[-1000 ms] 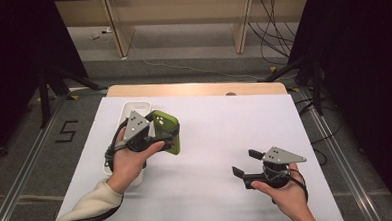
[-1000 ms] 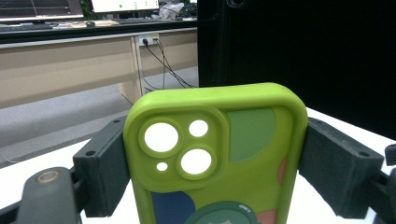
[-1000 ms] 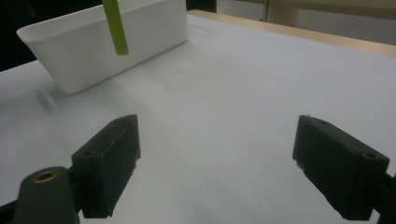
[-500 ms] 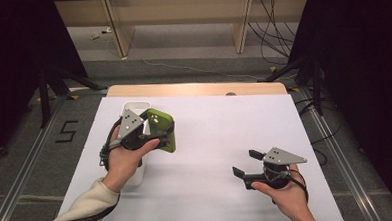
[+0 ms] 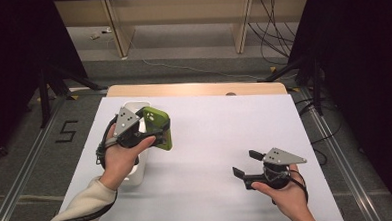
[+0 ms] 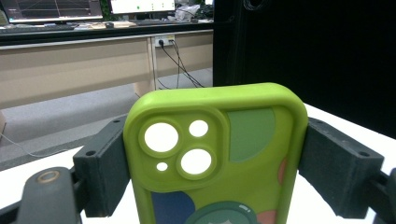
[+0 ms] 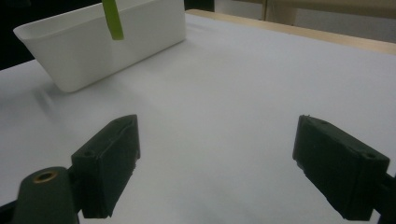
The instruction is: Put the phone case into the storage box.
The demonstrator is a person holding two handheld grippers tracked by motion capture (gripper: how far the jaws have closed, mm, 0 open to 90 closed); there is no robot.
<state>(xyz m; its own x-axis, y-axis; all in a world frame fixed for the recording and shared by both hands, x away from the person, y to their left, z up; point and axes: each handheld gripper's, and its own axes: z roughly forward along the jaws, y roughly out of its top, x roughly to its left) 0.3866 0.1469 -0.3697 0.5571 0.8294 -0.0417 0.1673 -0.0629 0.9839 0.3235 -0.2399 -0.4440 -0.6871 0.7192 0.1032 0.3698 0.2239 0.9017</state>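
Tongs in the left hand squeeze a green phone case by its two long sides. The case is up in the air, not lying on the tabletop. Its camera holes point away from the hand, so its long way runs along the tongs. The white tub sits right under the hand, a bit to the left of the case. I think the case goes into the tub next, so the left hand needs to move it over the tub and lower it. The right tongs are wide open, hold nothing, and wait well apart on the other side.
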